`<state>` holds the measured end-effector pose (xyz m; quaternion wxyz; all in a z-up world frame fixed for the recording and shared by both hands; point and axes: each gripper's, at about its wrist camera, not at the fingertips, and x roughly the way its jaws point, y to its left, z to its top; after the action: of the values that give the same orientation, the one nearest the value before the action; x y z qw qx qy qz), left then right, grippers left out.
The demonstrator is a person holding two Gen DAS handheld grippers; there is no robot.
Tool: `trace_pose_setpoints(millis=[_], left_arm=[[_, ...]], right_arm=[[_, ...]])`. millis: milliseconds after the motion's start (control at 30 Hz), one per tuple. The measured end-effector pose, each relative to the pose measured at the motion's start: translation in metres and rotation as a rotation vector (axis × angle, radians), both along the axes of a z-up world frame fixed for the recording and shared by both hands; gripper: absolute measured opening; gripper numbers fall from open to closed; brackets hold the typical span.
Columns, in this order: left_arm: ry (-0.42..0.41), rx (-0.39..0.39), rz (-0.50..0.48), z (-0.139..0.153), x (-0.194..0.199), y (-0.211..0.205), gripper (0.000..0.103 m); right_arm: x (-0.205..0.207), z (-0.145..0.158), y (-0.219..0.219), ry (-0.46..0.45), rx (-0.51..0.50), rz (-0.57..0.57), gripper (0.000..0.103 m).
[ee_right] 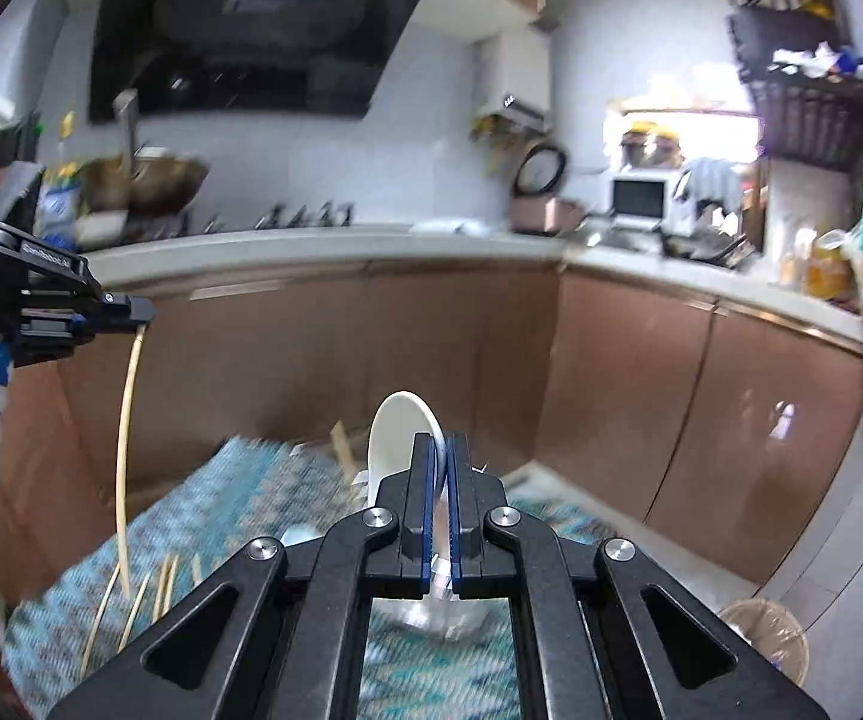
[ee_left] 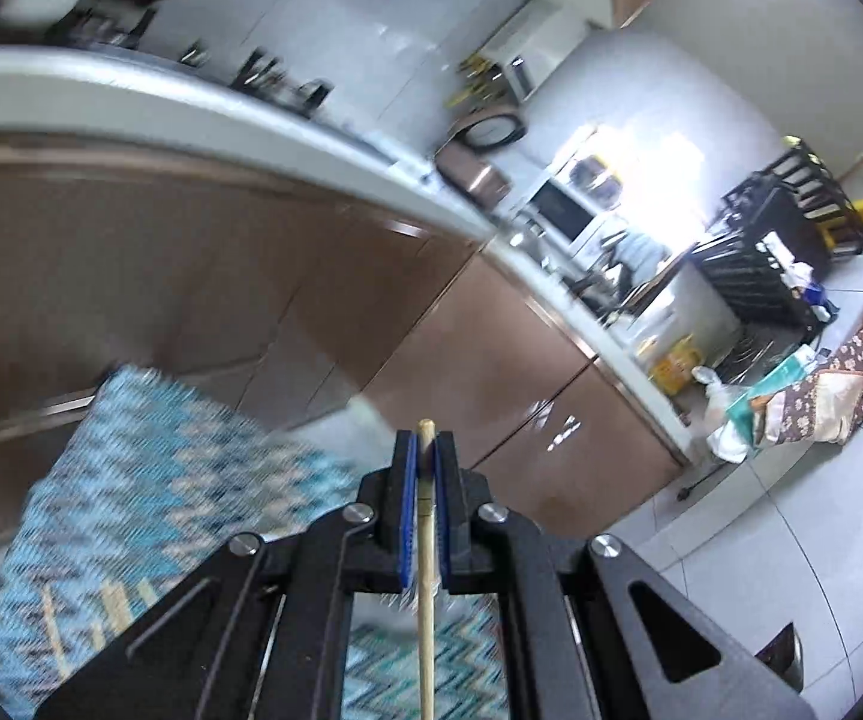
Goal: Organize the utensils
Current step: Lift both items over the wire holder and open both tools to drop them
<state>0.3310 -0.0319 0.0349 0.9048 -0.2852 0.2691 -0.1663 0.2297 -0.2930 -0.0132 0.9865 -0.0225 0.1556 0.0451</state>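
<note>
The left hand-held gripper (ee_left: pixel 426 450) is clamped on a light, stiff chopstick (ee_left: pixel 427 600) near its top end. The right hand-held gripper (ee_right: pixel 441 456) grips a white spoon (ee_right: pixel 398 438) by its bowl edge (probably ceramic: smooth, breakable, slip-prone).

I am working in a home kitchen: a pale countertop (ee_right: pixel 323 252) runs along the wall and turns a corner over brown cabinet doors (ee_right: pixel 455 360), with a black range hood (ee_right: pixel 251 30) hanging above a wok (ee_right: pixel 143 180) on the stove. In the far corner I see a small white microwave (ee_right: pixel 640 197) beside a bright window (ee_right: pixel 689 132), and a black storage rack (ee_left: pixel 785 240) crowded with household odds and ends. The floor is pale tile (ee_left: pixel 791 510), with a wicker basket (ee_right: pixel 764 636) on it.
</note>
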Motion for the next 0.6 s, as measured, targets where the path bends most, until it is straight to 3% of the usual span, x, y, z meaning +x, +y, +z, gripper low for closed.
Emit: trace_pose_setpoints(millis=[133,233,400,600], left_arm=[[-0.082,0.032,0.042,0.01,0.025,-0.036,0.005],[-0.144,0.109,0.096,0.005,0.039,-0.06,0.005],[-0.204,0.206,0.139,-0.029,0.061,-0.096,0.005],[-0.24,0.26,0.161,-0.07,0.066,-0.118,0.005]], right_arm=[[0.026,0.0,0.001,-0.079,-0.003,-0.072,0.004],[0.046,-0.011,0.002,-0.101,-0.017,-0.102,0.004],[0.073,-0.036,0.004,-0.105,-0.029,-0.122,0.004],[0.086,-0.069,-0.002,-0.092,-0.023,-0.149,0.004]])
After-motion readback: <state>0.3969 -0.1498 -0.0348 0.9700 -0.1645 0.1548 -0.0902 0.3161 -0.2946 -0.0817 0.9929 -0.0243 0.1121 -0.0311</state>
